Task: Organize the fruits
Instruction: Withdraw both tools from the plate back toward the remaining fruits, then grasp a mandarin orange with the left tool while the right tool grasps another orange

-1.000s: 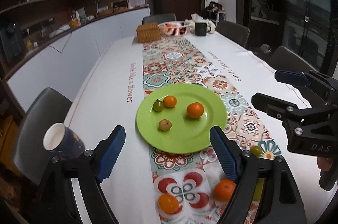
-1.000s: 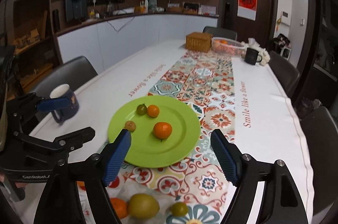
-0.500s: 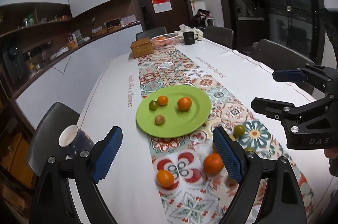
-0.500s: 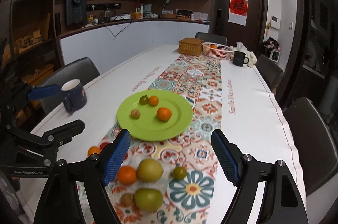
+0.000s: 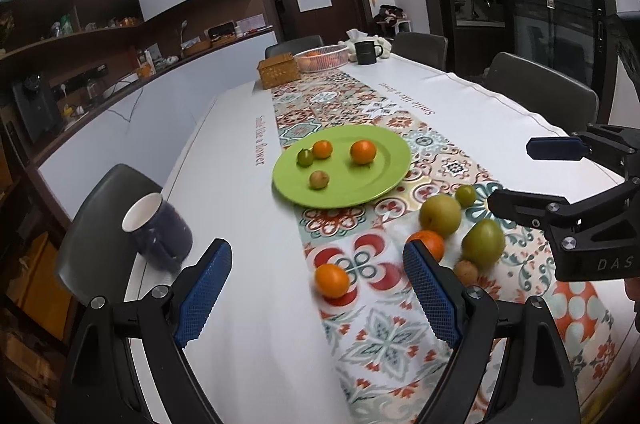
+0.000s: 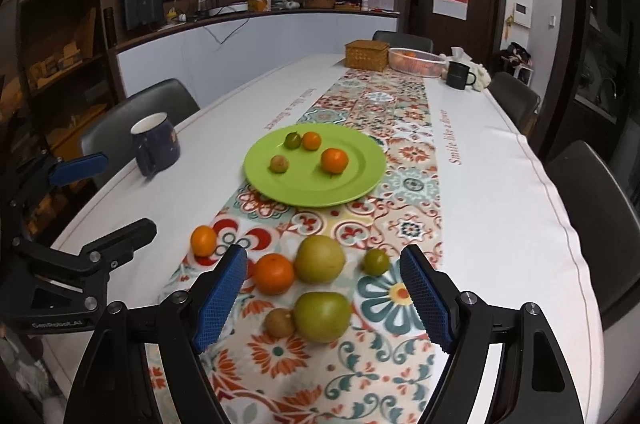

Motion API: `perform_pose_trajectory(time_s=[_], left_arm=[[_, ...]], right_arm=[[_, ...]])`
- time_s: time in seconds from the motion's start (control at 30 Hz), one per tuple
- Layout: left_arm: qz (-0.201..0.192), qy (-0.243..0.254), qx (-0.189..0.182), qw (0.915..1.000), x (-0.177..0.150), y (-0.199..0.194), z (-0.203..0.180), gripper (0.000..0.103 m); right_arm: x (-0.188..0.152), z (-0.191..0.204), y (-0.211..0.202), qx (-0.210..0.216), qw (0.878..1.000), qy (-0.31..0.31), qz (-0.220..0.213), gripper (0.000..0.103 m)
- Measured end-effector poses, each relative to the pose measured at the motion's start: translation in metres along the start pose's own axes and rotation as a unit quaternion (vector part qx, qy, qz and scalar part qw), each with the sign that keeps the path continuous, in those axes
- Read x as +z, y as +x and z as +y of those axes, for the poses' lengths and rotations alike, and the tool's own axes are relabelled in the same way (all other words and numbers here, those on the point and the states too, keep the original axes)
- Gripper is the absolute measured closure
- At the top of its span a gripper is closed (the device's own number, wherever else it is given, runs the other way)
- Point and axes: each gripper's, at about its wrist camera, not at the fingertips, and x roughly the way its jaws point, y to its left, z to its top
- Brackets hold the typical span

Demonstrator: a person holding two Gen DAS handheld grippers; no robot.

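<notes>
Through the left wrist view, the left gripper [image 5: 318, 288] hangs above the patterned table runner [image 5: 384, 340], its blue-padded jaws spread wide after opening a little further just now, and nothing is held; a small orange [image 5: 331, 280] lies on the runner between and beyond them. Near the right pad sit a second orange [image 5: 429, 243], a small brown fruit [image 5: 465, 271], a green pear [image 5: 483, 243], a yellow pear [image 5: 440, 215] and a little green fruit [image 5: 465, 195]. Farther on, the green plate [image 5: 372, 188] carries four small fruits, and a dark blue mug [image 5: 160, 236] stands on the white tablecloth at left. At the right edge the right gripper [image 5: 532, 180] shows sideways. From the right wrist view, the right gripper [image 6: 322, 298] holds its jaws wide and empty over the same loose cluster, the pears, orange and brown fruit lying between the pads without touching them, while the plate lies beyond and the left gripper enters at left.
</notes>
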Motion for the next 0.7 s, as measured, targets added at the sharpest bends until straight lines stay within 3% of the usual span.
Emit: perform_pose_trajectory(time_s=[0.23, 0.47, 0.7], left_arm=[[-0.002, 0.016, -0.007, 0.9998, -0.019, 0.014, 0.008, 0.015], [0.019, 0.034, -0.024, 0.9990, -0.036, 0.041, 0.011, 0.016], [0.035, 0.040, -0.045, 0.9976, -0.039, 0.064, 0.011, 0.024]], right_arm=[[-0.011, 0.026, 0.016, 0.006, 1.000, -0.016, 0.007, 0.025], [-0.019, 0.047, 0.039, -0.006, 0.997, -0.066, 0.029, 0.035], [-0.024, 0.062, 0.066, -0.021, 0.990, -0.126, 0.064, 0.046]])
